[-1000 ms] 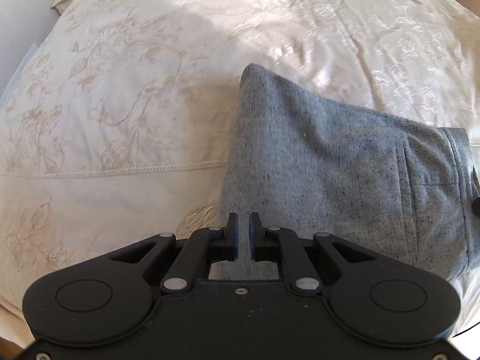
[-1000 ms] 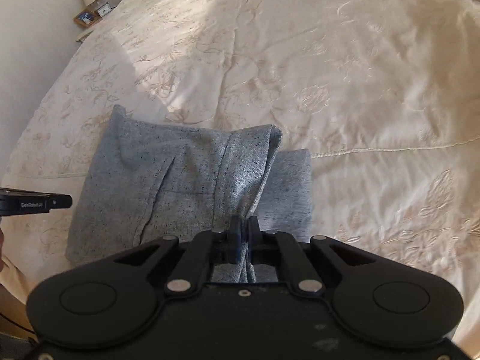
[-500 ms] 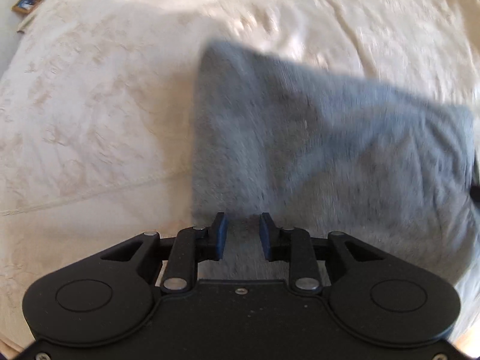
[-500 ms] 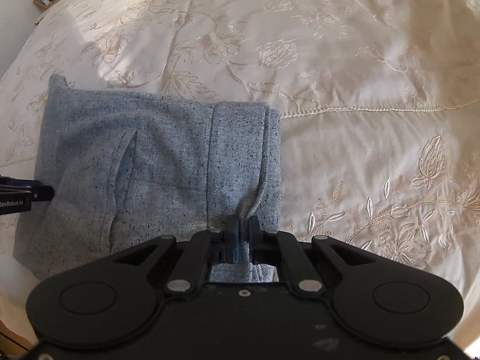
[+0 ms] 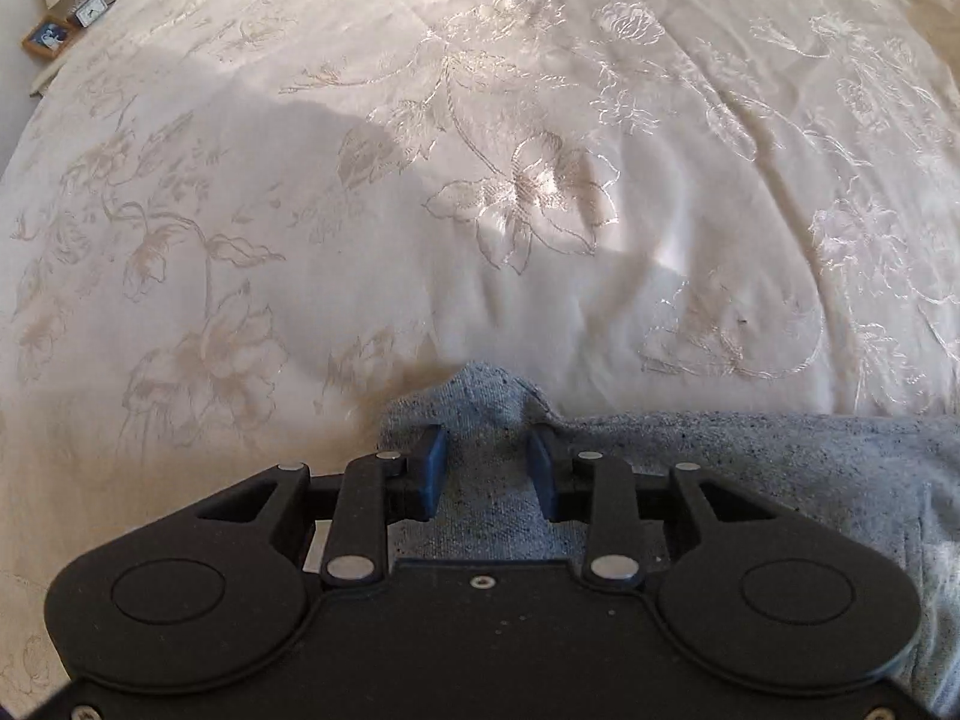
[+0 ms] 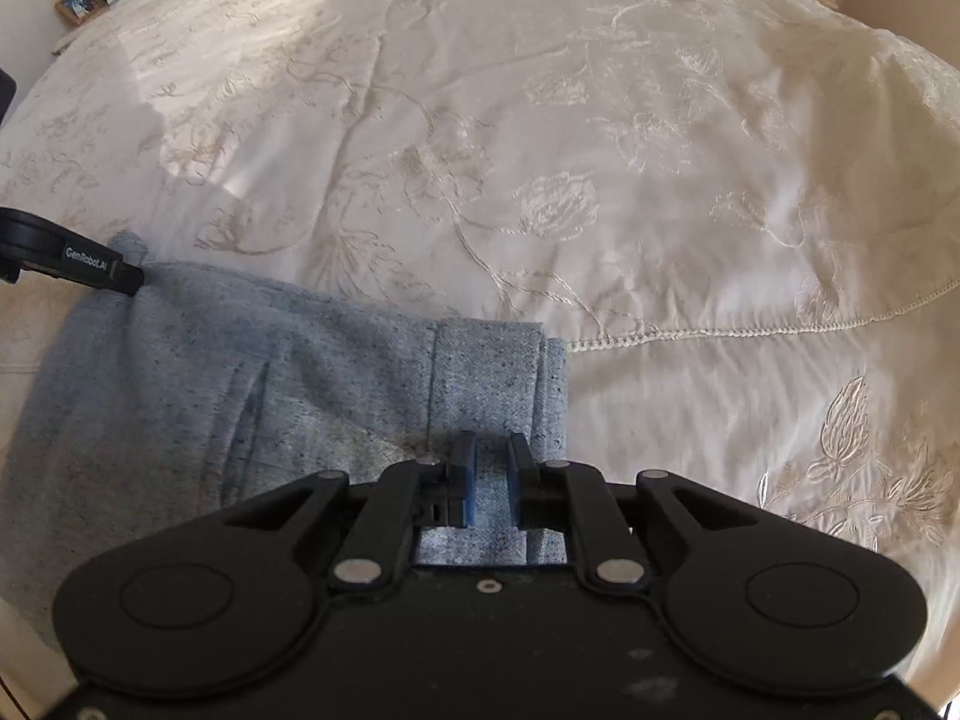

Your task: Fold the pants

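Two grippers hang over the folded grey pants (image 6: 252,396) lying on the cream embroidered bedspread (image 6: 600,150). On the left gripper (image 5: 487,450) the jaws have just been spreading, a far corner between them unpinched. The right gripper (image 6: 487,450) is easing apart too, waistband (image 6: 480,360) cloth between its pads, unclamped.

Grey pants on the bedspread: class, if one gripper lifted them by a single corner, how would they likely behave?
The grey pants would probably droop and unfold, since the knit bunches softly at the left gripper. They look light for their bulk, barely denting the bedspread. The thicker waistband near the right gripper may hang stiffer.
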`<state>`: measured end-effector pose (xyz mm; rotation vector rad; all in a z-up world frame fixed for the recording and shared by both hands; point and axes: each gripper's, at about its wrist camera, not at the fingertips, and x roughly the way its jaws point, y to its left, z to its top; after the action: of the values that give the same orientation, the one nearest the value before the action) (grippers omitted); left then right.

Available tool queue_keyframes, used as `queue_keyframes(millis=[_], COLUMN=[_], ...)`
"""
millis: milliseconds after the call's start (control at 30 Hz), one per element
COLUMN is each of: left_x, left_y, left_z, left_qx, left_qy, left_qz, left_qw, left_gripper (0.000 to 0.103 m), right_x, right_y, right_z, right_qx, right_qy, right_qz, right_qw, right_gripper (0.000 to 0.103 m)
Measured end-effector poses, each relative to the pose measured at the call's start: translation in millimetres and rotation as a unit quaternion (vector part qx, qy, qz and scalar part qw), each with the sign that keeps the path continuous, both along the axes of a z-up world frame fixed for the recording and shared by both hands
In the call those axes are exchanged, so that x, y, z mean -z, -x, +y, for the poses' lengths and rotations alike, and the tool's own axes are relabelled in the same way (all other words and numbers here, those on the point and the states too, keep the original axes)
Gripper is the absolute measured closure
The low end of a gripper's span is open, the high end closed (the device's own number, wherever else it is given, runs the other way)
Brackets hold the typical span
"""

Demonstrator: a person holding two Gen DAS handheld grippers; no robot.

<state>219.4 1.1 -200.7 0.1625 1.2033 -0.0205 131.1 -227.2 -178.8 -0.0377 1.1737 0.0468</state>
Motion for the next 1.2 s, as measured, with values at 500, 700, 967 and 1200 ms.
queue_keyframes(millis=[500,700,967,1200], left_x=[-47,-63,-26,-4], left_y=[28,78,118,104], left_z=[7,29,57,50], left_qx=[-0.022,-0.01,-0.012,-0.004], left_qy=[0.017,0.042,0.06,0.078], left_qz=[-0.009,-0.025,0.024,0.031], left_qw=[0.9996,0.9987,0.9978,0.9965], left_gripper=[0.06,0.056,0.053,0.039], right_x=[-3,-29,1,23], right_y=[8,36,51,36], right_z=[-17,-32,-43,-53], right_qx=[0.006,0.02,0.032,0.076], right_qy=[0.003,-0.043,-0.085,-0.119], right_qz=[0.001,-0.055,0.007,0.023], right_qw=[1.0,0.997,0.996,0.99], right_gripper=[0.081,0.071,0.068,0.059])
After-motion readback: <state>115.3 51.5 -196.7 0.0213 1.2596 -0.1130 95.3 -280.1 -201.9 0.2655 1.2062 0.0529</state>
